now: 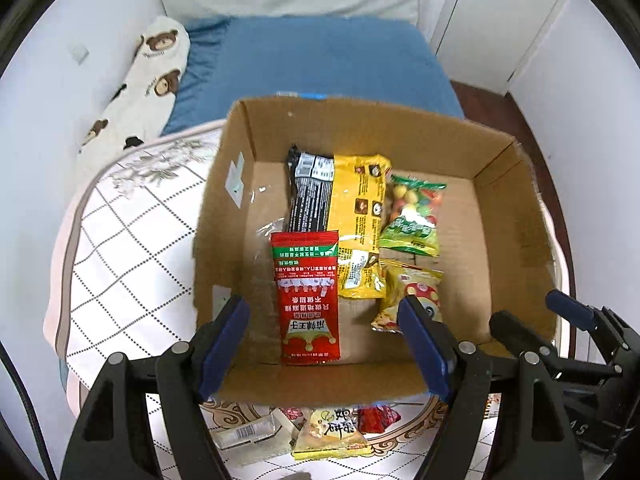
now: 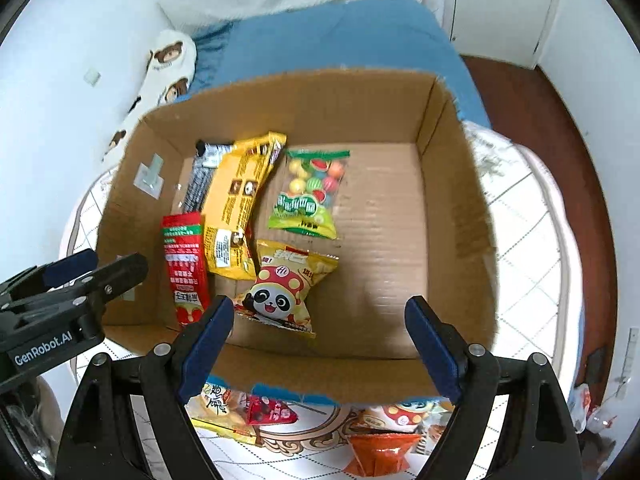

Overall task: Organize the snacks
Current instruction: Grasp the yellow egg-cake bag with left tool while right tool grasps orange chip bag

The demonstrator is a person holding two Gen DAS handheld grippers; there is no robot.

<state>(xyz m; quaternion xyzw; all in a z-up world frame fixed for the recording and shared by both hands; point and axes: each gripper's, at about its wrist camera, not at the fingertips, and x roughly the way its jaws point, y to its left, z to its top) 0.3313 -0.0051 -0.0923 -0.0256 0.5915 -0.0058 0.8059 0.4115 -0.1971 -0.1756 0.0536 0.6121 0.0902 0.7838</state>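
Note:
An open cardboard box (image 1: 360, 128) (image 2: 300, 100) holds a red packet (image 1: 306, 296) (image 2: 186, 264), a long yellow packet (image 1: 358, 208) (image 2: 236, 200), a black packet (image 1: 310, 196) (image 2: 200, 180), a green candy bag (image 1: 414, 216) (image 2: 312, 196) and a panda snack bag (image 1: 416, 288) (image 2: 284, 288). My left gripper (image 1: 324, 344) (image 2: 108, 264) hangs open above the box's near left part, over the red packet, holding nothing. Above the near middle of the box, beside the panda bag, my right gripper (image 2: 320, 344) (image 1: 532, 316) is open and empty.
Loose snacks lie on the checked tablecloth (image 1: 132, 248) in front of the box: a yellow packet (image 1: 332, 432) (image 2: 216, 404), a small red packet (image 1: 376, 418) (image 2: 268, 410), an orange packet (image 2: 380, 452) and a clear pack (image 1: 244, 434). A blue bed (image 1: 320, 60) lies behind.

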